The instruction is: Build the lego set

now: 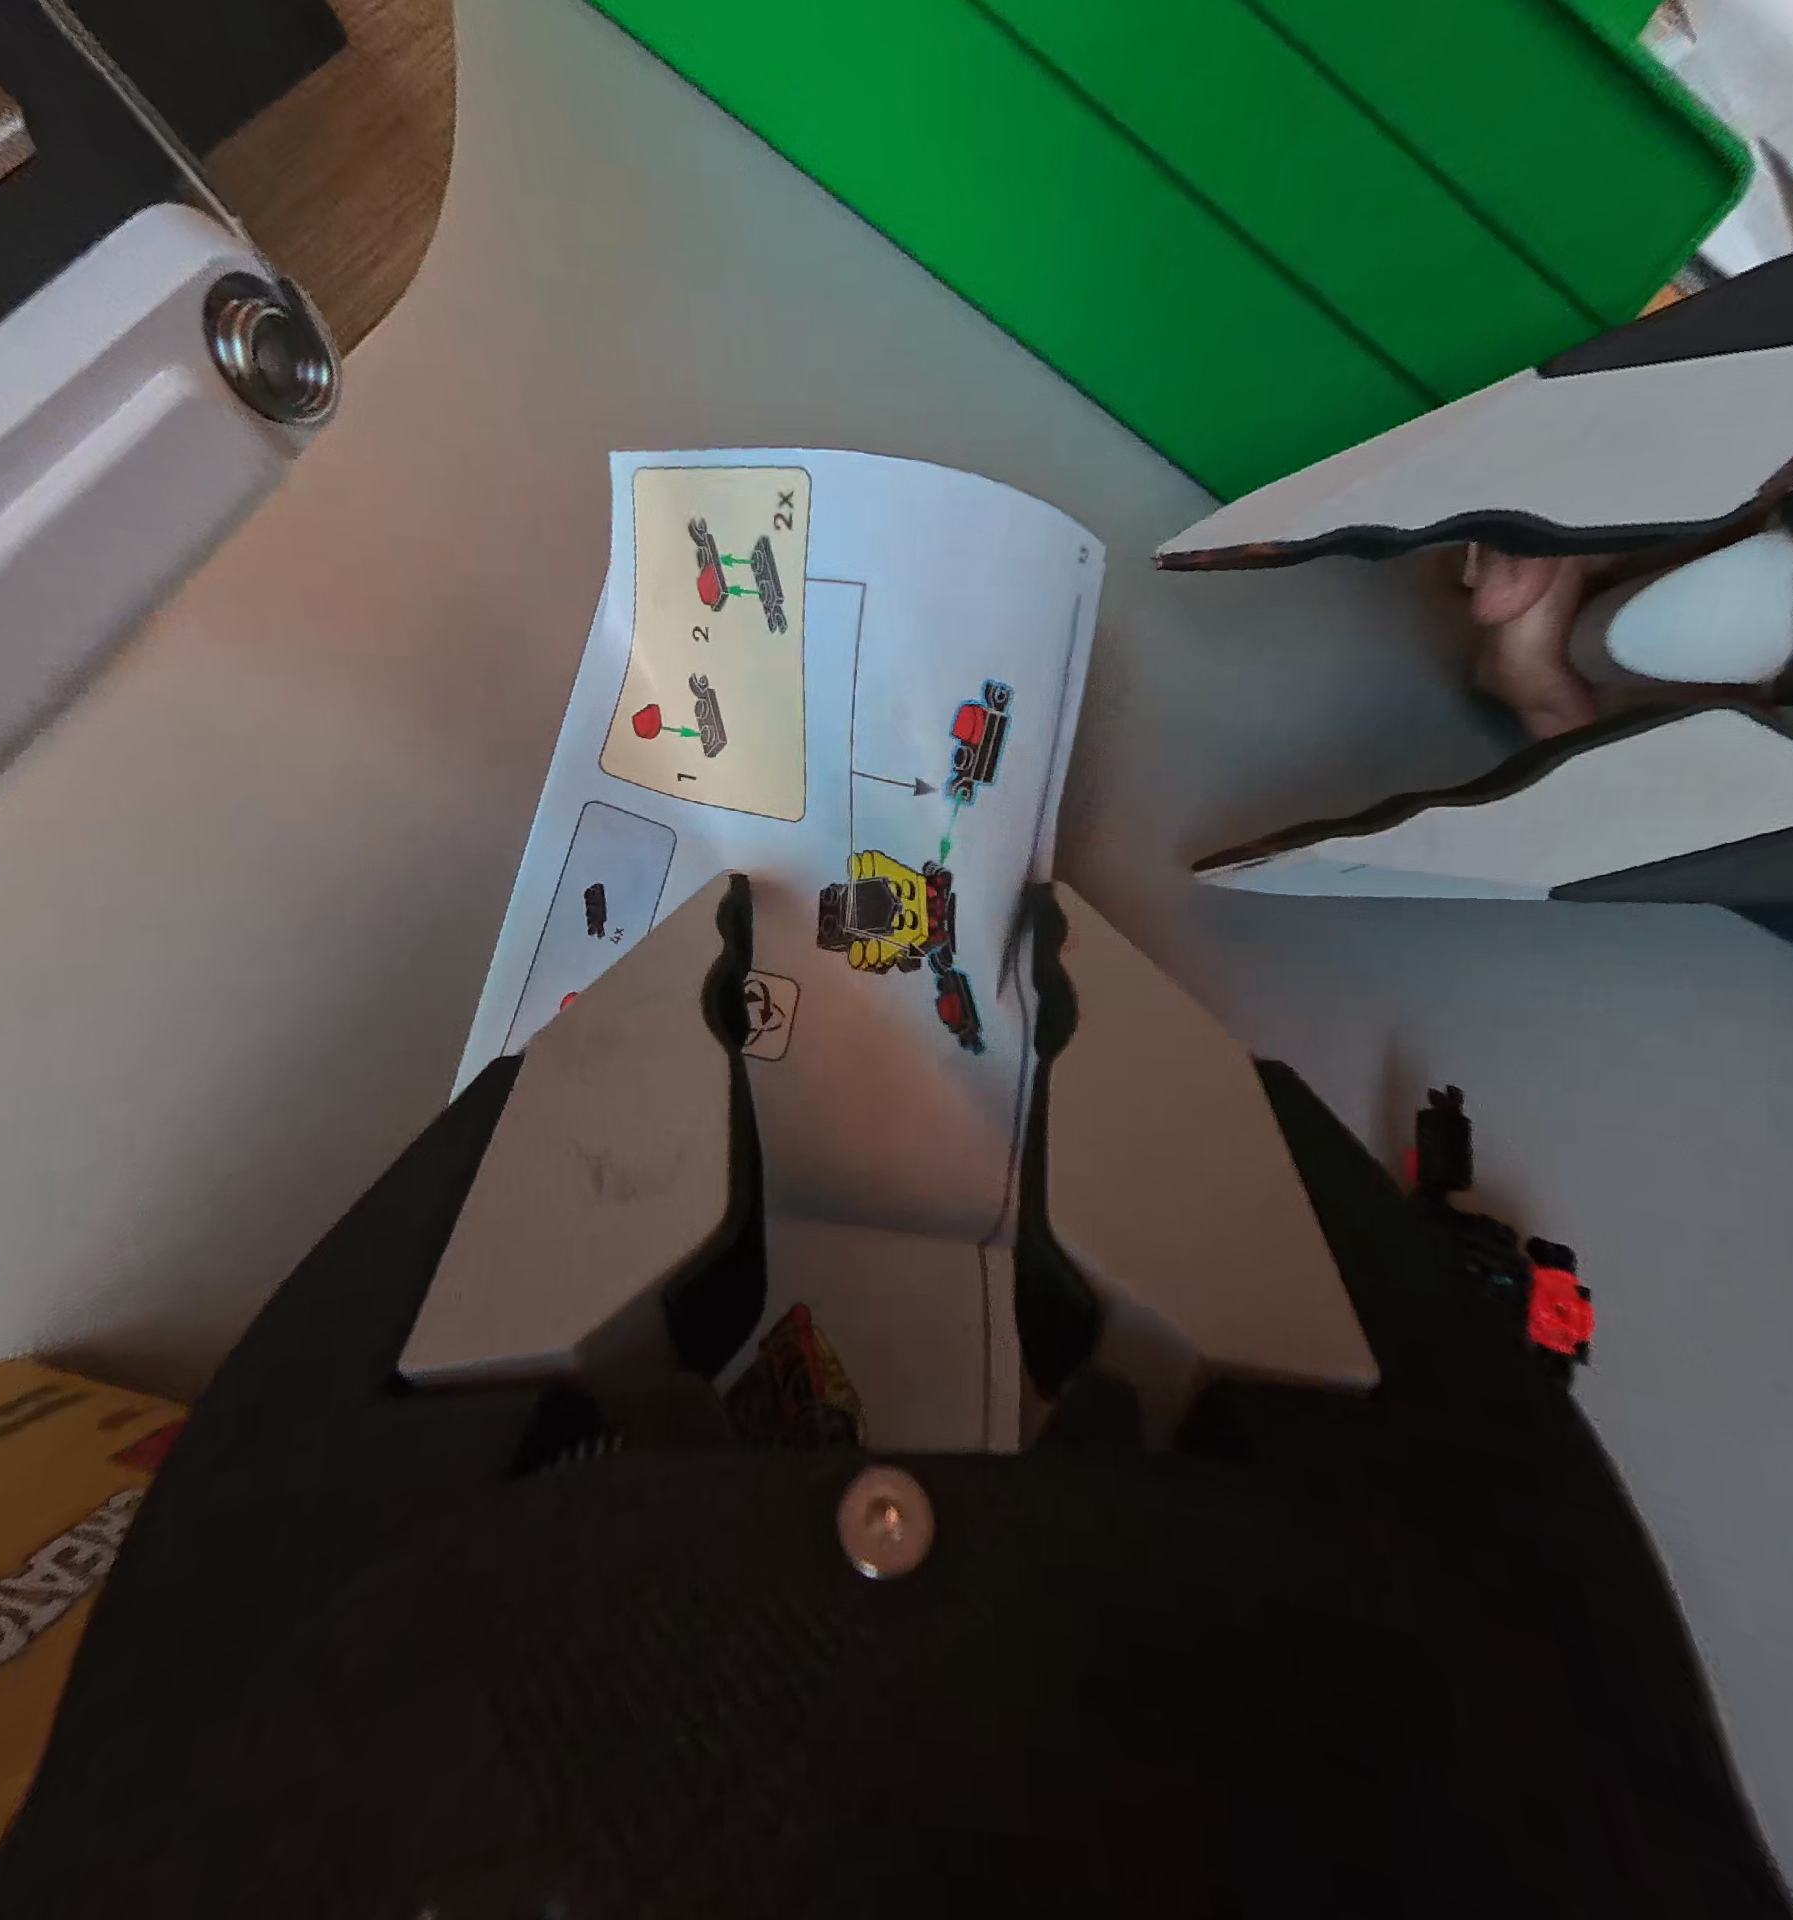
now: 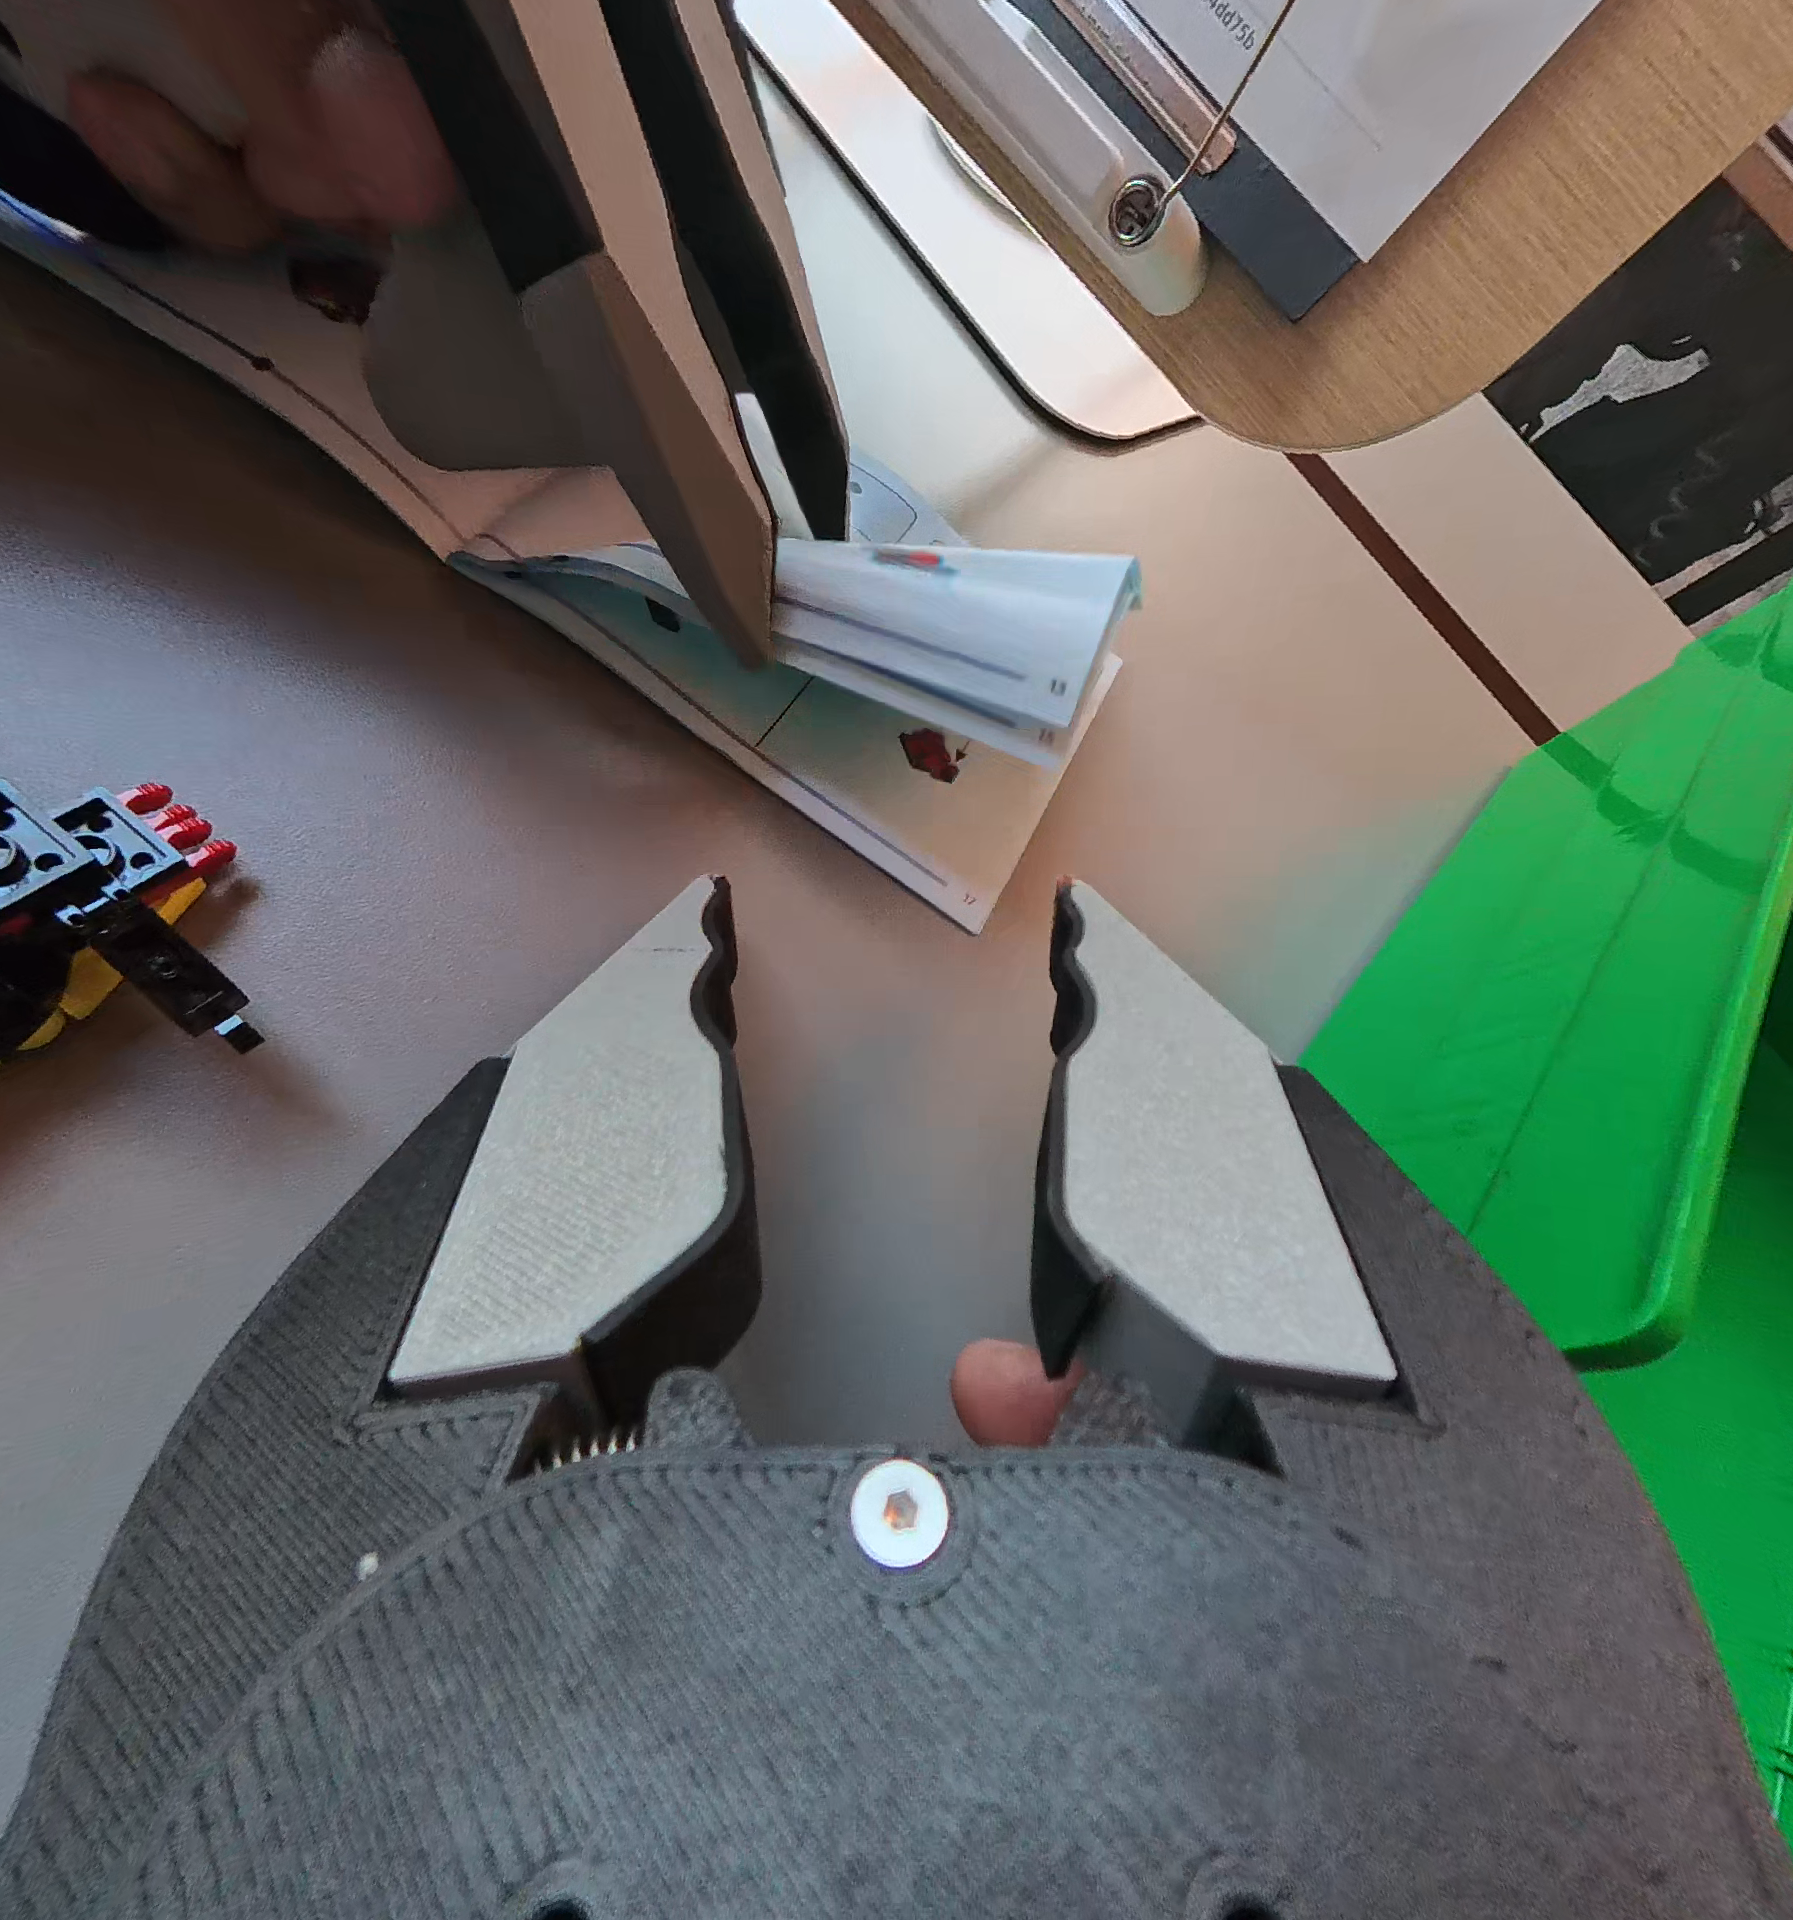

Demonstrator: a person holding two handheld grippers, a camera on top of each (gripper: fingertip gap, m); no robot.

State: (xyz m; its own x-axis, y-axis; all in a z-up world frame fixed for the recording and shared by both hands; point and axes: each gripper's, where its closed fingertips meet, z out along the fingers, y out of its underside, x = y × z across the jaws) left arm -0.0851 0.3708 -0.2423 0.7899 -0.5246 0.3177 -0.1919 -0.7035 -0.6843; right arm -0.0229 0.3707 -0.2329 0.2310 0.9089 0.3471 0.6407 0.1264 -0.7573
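In the left wrist view the left gripper (image 1: 887,904) hangs parted over the instruction booklet (image 1: 819,727) on the table (image 1: 248,831), while in the right wrist view the right gripper (image 2: 892,904), jaws apart and empty, points at that booklet's corner, the part-built lego model (image 2: 50,914) lying near the table's left edge.

The left hand-held gripper (image 1: 887,904) is covering the lower part of the instruction booklet (image 1: 819,748), so its near pages are going unseen. At four o'clock in the left wrist view, a black-and-red lego piece (image 1: 1526,1288) is blurring out — its shape cannot be told. In the right wrist view, the lego model (image 2: 50,925) is running off the nine o'clock edge, and the green bin (image 2: 1598,1039) is being cut at three o'clock. A fingertip (image 2: 1006,1392) is peeking out — the rest is hiding behind the right hand-held gripper (image 2: 892,894).
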